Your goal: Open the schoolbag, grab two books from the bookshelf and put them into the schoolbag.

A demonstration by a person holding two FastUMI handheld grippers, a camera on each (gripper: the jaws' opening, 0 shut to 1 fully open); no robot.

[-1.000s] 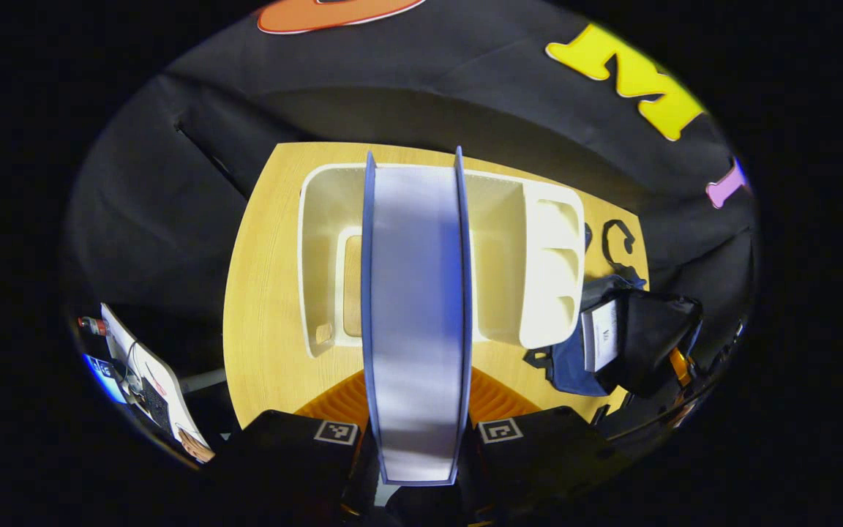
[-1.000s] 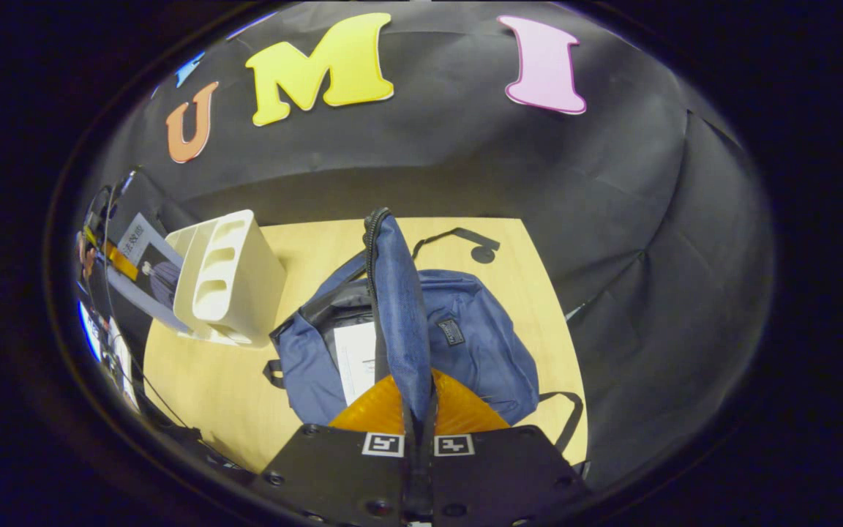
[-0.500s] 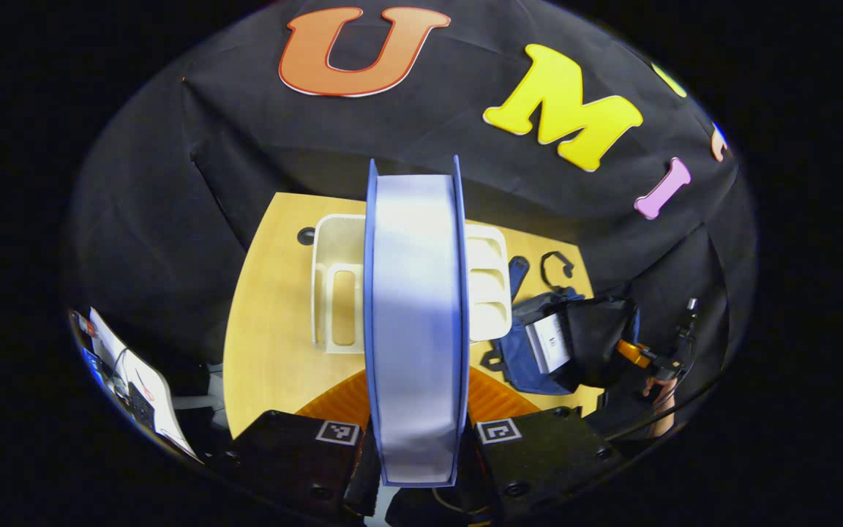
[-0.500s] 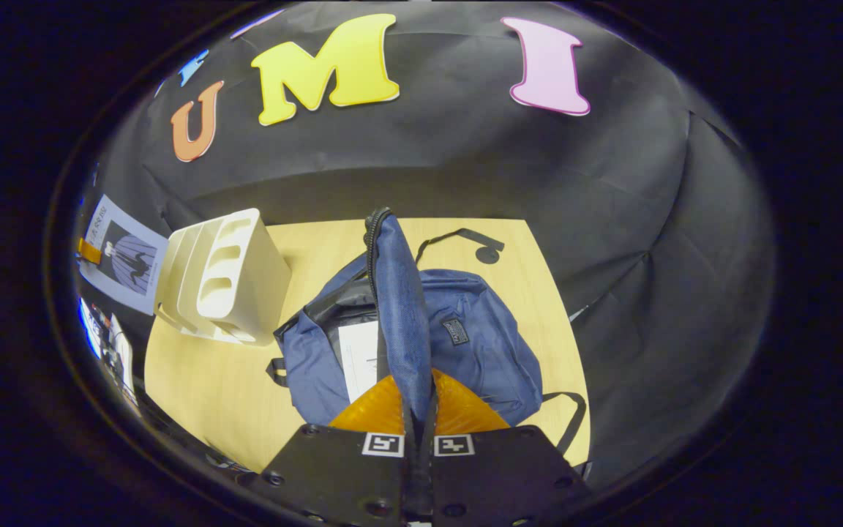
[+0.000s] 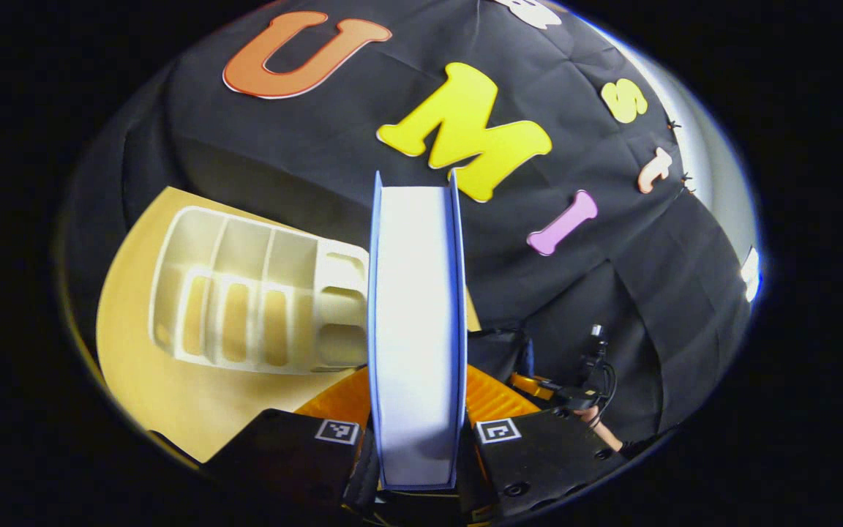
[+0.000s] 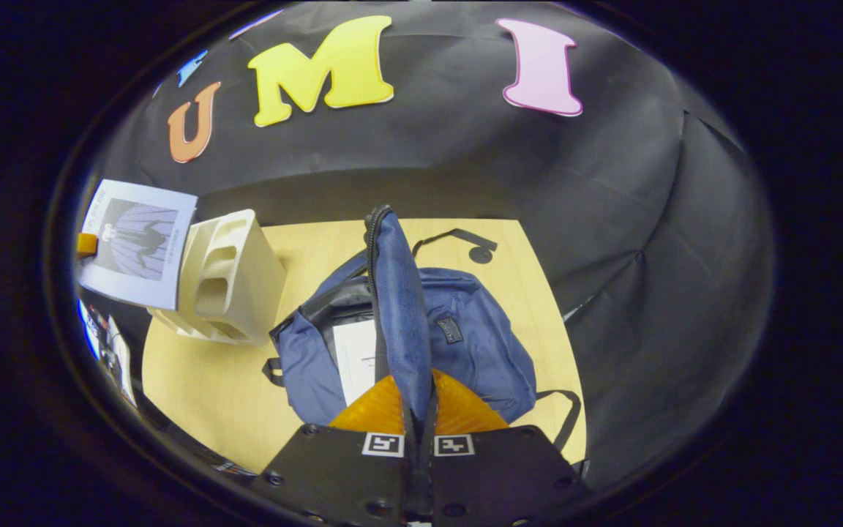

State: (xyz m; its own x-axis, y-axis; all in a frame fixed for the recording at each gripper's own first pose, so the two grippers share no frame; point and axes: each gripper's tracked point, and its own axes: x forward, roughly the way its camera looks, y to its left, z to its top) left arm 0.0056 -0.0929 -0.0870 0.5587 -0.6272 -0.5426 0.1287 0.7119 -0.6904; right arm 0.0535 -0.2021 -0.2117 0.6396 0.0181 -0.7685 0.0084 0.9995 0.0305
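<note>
The left tool (image 5: 416,439) is clamped on a book (image 5: 416,322), held edge-on with its pages facing the camera, raised above the bench (image 5: 165,395). The cream bookshelf (image 5: 246,300) stands on the bench just left of the book. In the right gripper view, the right tool (image 6: 418,432) pinches the lifted flap (image 6: 399,307) of the blue schoolbag (image 6: 473,344), keeping its mouth open; a white book (image 6: 356,359) lies inside. There the held book (image 6: 136,252) appears beside the bookshelf (image 6: 231,282), well left of the bag.
</note>
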